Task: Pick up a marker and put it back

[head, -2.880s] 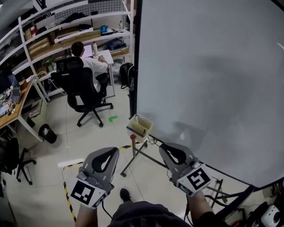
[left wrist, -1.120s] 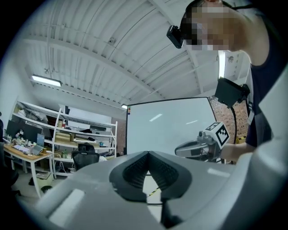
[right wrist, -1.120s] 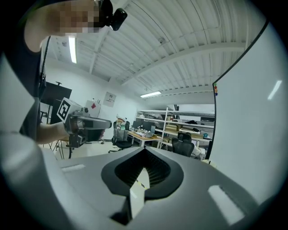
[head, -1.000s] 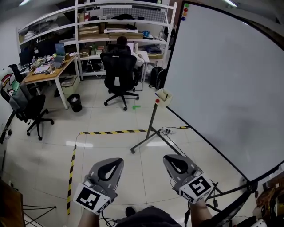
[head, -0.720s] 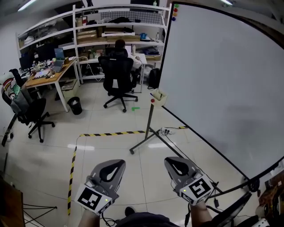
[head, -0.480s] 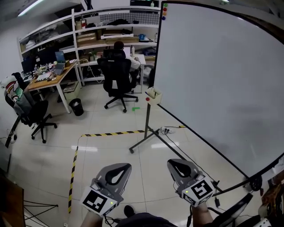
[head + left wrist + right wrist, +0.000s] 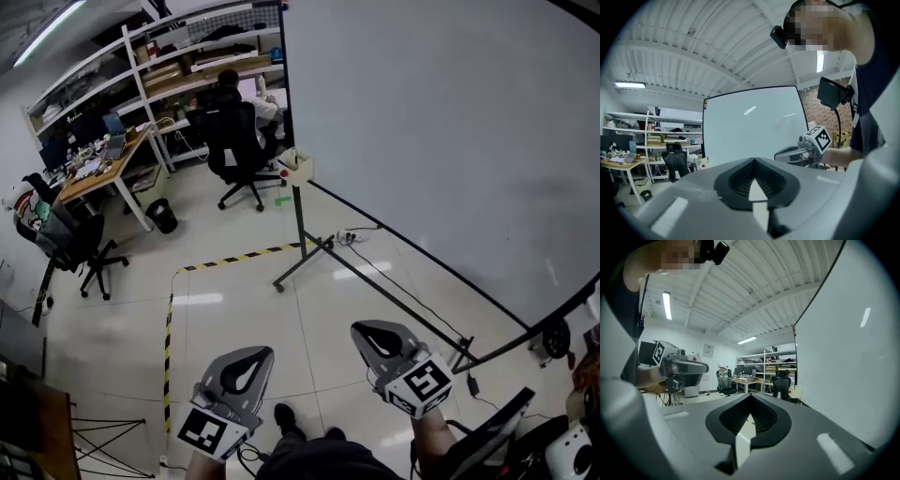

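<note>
No marker shows at this range; it is probably in the small box (image 7: 298, 167) on the corner of the whiteboard (image 7: 441, 141), well apart from both grippers. The left gripper (image 7: 255, 356) and right gripper (image 7: 367, 331) are clenched and empty, so the pick-up has not begun. The next move calls for getting near the box and spreading one pair of jaws.

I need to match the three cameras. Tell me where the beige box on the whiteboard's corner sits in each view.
Head view: beige box above centre, at the lower left corner of the whiteboard.
Left gripper view: beige box small, left of centre, at the board's lower left corner.
Right gripper view: beige box right of centre, against the board's near edge.
Shared landmark: the whiteboard itself.
</note>
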Demonstrator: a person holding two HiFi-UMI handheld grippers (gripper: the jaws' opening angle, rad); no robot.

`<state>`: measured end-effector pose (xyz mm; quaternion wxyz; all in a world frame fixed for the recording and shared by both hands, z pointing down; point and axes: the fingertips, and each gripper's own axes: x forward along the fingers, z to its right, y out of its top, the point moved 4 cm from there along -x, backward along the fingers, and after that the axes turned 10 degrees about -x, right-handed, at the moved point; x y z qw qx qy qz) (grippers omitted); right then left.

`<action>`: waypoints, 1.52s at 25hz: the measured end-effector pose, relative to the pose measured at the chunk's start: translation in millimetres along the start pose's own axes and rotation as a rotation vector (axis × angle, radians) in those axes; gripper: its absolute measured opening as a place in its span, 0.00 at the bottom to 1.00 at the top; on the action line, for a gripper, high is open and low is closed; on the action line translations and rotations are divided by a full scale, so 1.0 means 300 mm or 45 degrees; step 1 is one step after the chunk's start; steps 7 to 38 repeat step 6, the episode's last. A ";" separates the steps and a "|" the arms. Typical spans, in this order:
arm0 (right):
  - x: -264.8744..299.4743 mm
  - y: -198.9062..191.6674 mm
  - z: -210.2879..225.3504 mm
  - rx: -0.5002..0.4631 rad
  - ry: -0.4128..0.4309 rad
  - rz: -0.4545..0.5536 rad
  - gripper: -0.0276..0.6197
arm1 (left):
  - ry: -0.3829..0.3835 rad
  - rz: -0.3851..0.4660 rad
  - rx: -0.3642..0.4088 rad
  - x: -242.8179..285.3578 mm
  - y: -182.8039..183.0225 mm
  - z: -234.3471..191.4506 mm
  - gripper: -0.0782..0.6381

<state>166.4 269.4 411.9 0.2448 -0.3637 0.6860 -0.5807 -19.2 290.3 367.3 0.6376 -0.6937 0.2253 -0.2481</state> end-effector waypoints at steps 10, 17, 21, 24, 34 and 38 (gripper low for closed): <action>0.008 -0.015 0.017 -0.047 0.111 0.021 0.04 | 0.145 0.003 -0.011 -0.038 -0.027 0.033 0.11; 0.008 -0.015 0.017 -0.047 0.111 0.021 0.04 | 0.145 0.003 -0.011 -0.038 -0.027 0.033 0.11; 0.008 -0.015 0.017 -0.047 0.111 0.021 0.04 | 0.145 0.003 -0.011 -0.038 -0.027 0.033 0.11; 0.008 -0.015 0.017 -0.047 0.111 0.021 0.04 | 0.145 0.003 -0.011 -0.038 -0.027 0.033 0.11; 0.008 -0.015 0.017 -0.047 0.111 0.021 0.04 | 0.145 0.003 -0.011 -0.038 -0.027 0.033 0.11; 0.008 -0.015 0.017 -0.047 0.111 0.021 0.04 | 0.145 0.003 -0.011 -0.038 -0.027 0.033 0.11</action>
